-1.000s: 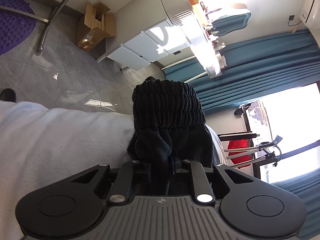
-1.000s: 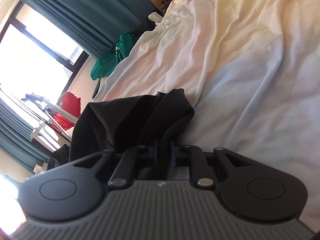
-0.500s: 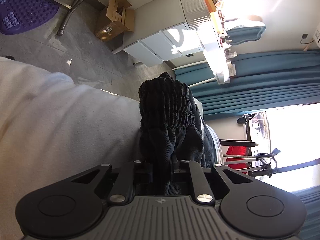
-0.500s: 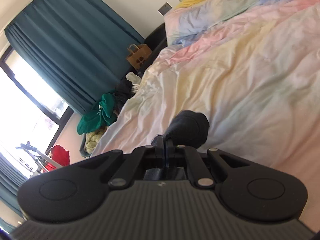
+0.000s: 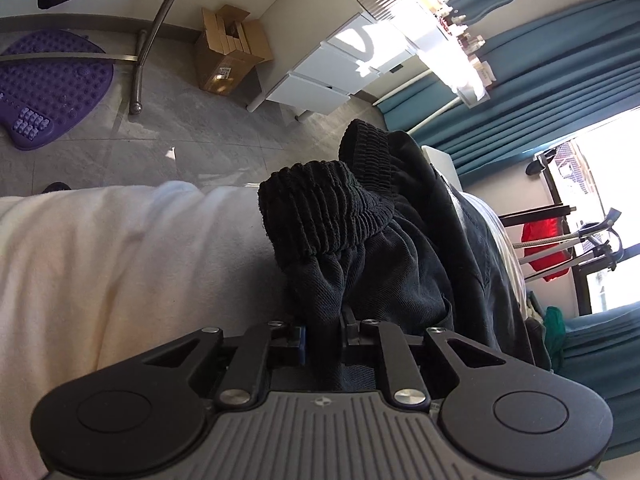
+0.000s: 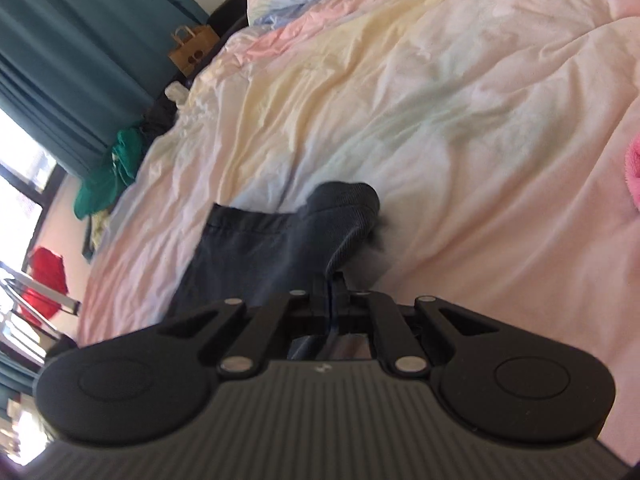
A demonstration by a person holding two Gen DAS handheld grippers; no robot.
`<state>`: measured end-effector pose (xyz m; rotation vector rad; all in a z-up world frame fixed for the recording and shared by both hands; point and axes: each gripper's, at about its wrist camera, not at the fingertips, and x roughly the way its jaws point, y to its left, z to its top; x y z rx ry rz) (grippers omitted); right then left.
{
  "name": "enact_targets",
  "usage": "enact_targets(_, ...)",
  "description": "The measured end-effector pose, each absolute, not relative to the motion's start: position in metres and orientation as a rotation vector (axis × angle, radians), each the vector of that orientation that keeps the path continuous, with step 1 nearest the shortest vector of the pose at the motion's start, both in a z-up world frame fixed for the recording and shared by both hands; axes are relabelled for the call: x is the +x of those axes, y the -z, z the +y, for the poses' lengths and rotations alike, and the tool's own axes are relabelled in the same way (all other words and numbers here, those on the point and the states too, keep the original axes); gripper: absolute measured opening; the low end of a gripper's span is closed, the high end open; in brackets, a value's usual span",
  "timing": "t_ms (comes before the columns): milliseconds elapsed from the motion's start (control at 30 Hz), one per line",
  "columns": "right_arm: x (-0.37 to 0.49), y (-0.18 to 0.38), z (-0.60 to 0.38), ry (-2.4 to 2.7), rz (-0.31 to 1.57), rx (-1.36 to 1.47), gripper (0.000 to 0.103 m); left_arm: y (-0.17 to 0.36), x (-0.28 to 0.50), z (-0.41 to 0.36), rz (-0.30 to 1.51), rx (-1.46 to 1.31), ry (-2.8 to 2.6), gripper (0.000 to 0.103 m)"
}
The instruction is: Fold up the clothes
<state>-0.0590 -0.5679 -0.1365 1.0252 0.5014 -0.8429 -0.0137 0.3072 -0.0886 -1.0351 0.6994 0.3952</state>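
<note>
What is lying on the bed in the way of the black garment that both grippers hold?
Nothing visible: the black garment lies on bare bedding; the pink item is off to the side.

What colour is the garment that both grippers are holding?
Black, with a ribbed elastic cuff: the garment shows best in the left wrist view.

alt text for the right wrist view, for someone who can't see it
The right gripper is shut on a fold of the dark garment, which lies on a rumpled pastel duvet. Teal curtains hang at left.
</note>
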Motion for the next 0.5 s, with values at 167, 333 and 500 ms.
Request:
enact_targets(167, -0.062, 0.137, -0.566, 0.862, 0.508, 1.075, 0.009, 0.065, -0.012, 0.279, 0.689, -0.848, -0.416, 0.045)
enact_targets(333, -0.068, 0.117, -0.559, 0.839, 0.423, 1.065, 0.061, 0.034, -0.024, 0.240, 0.601, -0.648, -0.437, 0.081)
enact_targets(500, -0.067, 0.075, -0.531, 0.839, 0.328, 0.872, 0.077, 0.011, -0.033, 0.195, 0.475, -0.489, -0.431, 0.088)
